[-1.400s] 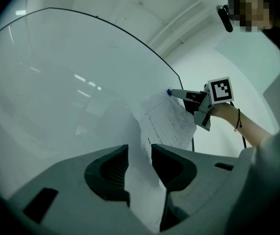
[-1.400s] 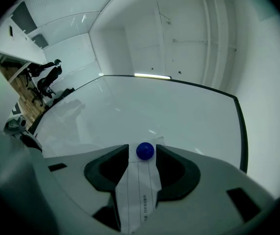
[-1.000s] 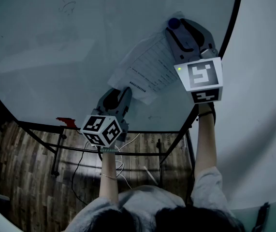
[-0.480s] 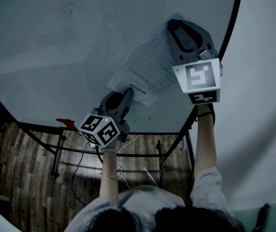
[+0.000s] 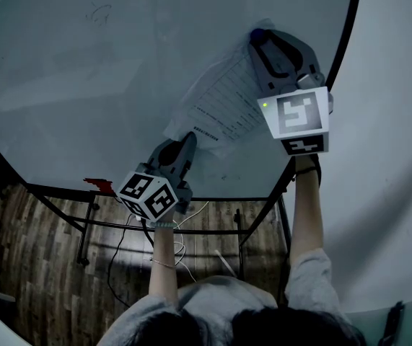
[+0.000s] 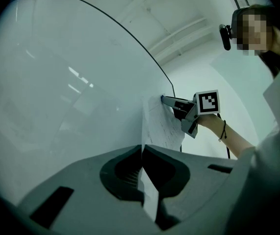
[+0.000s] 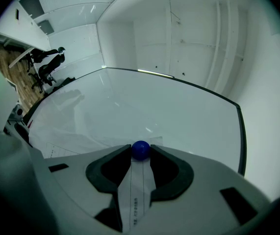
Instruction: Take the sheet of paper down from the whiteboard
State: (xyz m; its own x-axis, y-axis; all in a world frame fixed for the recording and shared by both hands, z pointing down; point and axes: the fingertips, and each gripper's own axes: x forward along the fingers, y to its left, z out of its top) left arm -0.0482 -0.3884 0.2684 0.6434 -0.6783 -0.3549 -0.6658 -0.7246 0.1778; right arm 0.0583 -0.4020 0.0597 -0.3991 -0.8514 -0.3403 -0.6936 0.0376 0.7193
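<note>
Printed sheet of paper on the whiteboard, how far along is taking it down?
Done: the left gripper is shut on the lower corner of the printed white paper sheet, and the right gripper grips the round blue magnet pinning its top. In hand: likely pulling that magnet off. Left: the sheet lies against the glossy whiteboard, not yet freed.

No text can be read. The sheet of paper (image 5: 224, 107) on the whiteboard (image 5: 83, 85) bears rows of print, too small to make out. A faint scribble (image 5: 101, 11) at the head view's upper left is illegible. The left gripper (image 5: 188, 137) and the right gripper (image 5: 258, 40) carry cubes showing only black-and-white square patterns.
</note>
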